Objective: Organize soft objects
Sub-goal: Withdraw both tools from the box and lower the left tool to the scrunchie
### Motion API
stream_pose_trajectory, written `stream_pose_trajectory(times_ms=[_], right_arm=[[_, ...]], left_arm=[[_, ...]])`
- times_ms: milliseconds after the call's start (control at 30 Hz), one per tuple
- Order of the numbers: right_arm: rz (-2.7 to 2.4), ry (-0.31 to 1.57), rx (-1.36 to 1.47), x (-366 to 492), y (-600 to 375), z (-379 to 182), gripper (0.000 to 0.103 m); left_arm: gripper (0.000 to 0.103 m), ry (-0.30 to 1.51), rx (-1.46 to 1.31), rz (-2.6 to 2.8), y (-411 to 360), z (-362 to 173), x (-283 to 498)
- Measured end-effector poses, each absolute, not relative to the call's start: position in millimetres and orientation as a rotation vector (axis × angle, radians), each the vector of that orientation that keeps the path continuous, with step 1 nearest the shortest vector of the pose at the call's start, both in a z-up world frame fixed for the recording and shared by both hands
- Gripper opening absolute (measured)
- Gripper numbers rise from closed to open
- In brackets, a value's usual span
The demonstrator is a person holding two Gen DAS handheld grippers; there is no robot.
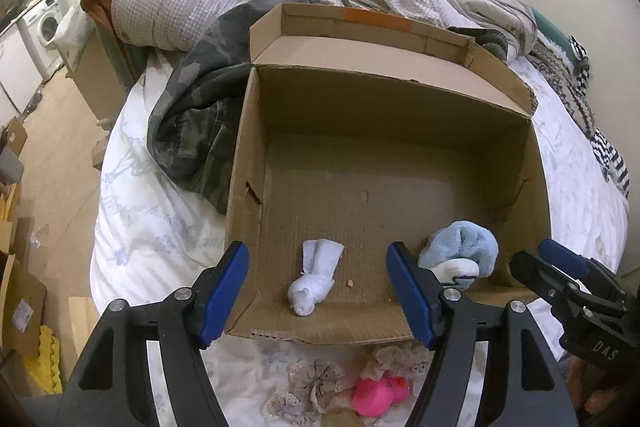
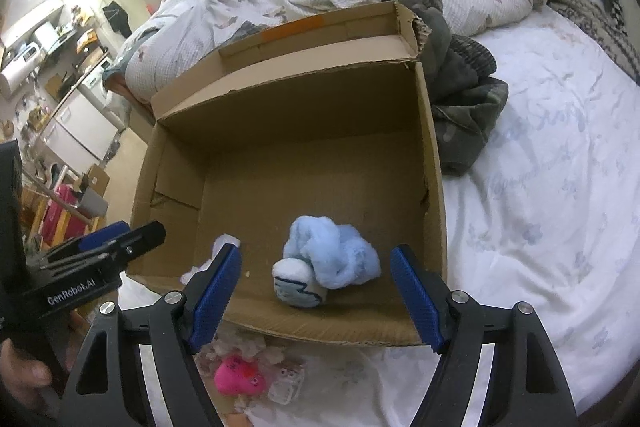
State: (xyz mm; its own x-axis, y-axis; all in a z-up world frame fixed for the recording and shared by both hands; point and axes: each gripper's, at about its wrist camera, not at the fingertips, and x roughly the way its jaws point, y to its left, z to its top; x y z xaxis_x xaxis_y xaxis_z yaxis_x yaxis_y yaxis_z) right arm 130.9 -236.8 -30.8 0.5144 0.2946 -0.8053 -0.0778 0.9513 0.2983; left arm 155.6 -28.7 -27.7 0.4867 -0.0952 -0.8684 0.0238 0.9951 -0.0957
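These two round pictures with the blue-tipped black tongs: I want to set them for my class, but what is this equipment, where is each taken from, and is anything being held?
A person holds a two-finger gripper in each hand, and each carries a wide-angle camera looking along its fingers. One picture comes from the left gripper, the other from the right gripper.

On the bed stands an open cardboard box. Inside lie a rolled white sock and a fluffy blue sock bundle. In front of the box lie a pink soft toy and lacy scrunchies, not yet packed.

Both grippers are open and hold nothing; the socks lie on the box floor.
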Motion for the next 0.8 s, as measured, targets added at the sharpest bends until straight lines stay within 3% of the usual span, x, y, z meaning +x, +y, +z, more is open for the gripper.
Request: stream_pose_trajectory(times_ms=[800], right_arm=[[0.2,1.022,0.179,113,-237,-26,0.082]], left_arm=[[0.069,1.041,0.012,0.012,-19,-15,127]])
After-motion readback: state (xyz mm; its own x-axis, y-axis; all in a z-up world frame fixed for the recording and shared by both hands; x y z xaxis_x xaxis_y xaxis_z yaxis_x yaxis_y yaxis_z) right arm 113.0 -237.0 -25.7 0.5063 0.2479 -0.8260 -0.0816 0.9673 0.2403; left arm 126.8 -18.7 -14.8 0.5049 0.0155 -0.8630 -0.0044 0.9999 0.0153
